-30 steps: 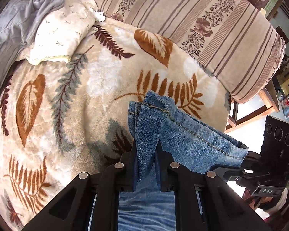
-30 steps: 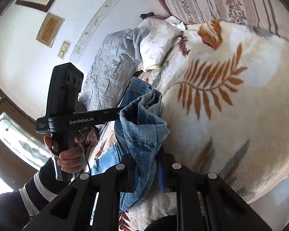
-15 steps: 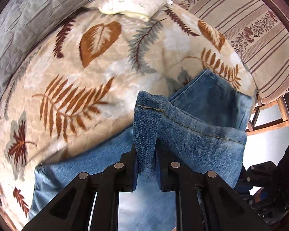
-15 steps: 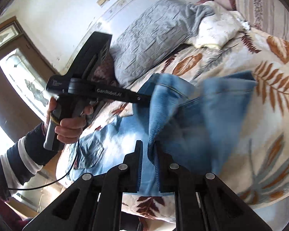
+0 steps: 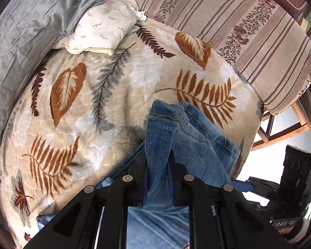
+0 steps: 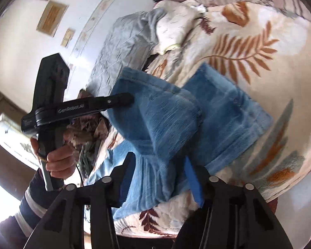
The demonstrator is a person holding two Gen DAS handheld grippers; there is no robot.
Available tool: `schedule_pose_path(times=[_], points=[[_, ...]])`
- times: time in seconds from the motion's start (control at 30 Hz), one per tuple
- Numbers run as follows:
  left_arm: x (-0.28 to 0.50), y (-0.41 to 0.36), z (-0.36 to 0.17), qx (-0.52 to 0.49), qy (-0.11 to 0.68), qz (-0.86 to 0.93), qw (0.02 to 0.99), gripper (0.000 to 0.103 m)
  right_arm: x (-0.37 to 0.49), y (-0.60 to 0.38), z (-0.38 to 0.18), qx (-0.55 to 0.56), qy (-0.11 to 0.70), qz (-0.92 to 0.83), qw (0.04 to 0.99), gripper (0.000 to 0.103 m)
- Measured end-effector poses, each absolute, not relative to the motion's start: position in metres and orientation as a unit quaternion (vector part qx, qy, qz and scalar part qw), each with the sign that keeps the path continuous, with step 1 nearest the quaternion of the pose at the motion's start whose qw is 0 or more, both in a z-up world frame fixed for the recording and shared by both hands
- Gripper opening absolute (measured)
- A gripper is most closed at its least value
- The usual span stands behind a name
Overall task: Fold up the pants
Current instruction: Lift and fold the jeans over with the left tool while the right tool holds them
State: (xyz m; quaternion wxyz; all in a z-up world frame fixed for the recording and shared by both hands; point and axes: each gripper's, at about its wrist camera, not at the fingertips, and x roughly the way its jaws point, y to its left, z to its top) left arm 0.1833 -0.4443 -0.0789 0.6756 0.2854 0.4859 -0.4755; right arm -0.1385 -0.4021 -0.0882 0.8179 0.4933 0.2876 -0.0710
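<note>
Blue jeans [image 5: 188, 143] lie partly folded on a beige leaf-print blanket [image 5: 93, 103] on a bed. My left gripper [image 5: 158, 161] is shut on a hem of the jeans and holds it above the blanket. In the right wrist view the left gripper [image 6: 132, 99] shows at the left, still pinching the jeans [image 6: 176, 120]. My right gripper [image 6: 158, 166] stands open, its jaws wide apart, with denim hanging loose between them. The jeans' lower part is hidden under the grippers.
A white pillow [image 5: 101, 33] and a grey quilt [image 5: 20, 37] lie at the far left. A striped floral cushion [image 5: 248, 31] lines the far right. A wooden frame [image 5: 286, 128] and floor lie beyond the bed's right edge. Framed pictures [image 6: 51, 18] hang on the wall.
My right gripper has opened and let go of the jeans. My left gripper stays shut on the hem and has swung back toward the striped cushion.
</note>
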Motion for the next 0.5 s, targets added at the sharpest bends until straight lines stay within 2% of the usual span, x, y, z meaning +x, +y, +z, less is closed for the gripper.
schedule_pose_path(times=[0.2,0.23,0.3,0.4,0.43,0.47,0.5], points=[[0.188,-0.484,-0.104,0.316,0.515,-0.459,0.652,0.015,-0.132,-0.447,-0.14,0.635,0.237,-0.052,0.733,0.054],[0.189,-0.49,-0.105,0.31,0.52,-0.461,0.649,0.015,-0.132,-0.451,-0.147,0.664,0.212,-0.034,0.716,0.042],[0.187,-0.495,-0.1,0.287,0.523,-0.489,0.636,0.016,-0.14,-0.457,-0.15,0.688,0.18,-0.031,0.703,0.009],[0.174,-0.512,-0.104,0.294,0.499,-0.524,0.625,0.026,-0.167,-0.453,-0.12,0.617,0.181,-0.072,0.762,0.009],[0.166,-0.522,-0.113,0.319,0.488,-0.517,0.627,0.03,-0.172,-0.449,-0.114,0.588,0.2,-0.096,0.778,0.013],[0.161,-0.532,-0.128,0.348,0.484,-0.501,0.627,0.03,-0.173,-0.447,-0.115,0.568,0.23,-0.121,0.781,0.019],[0.157,-0.54,-0.147,0.378,0.486,-0.48,0.625,0.03,-0.17,-0.446,-0.122,0.562,0.263,-0.134,0.772,0.019]])
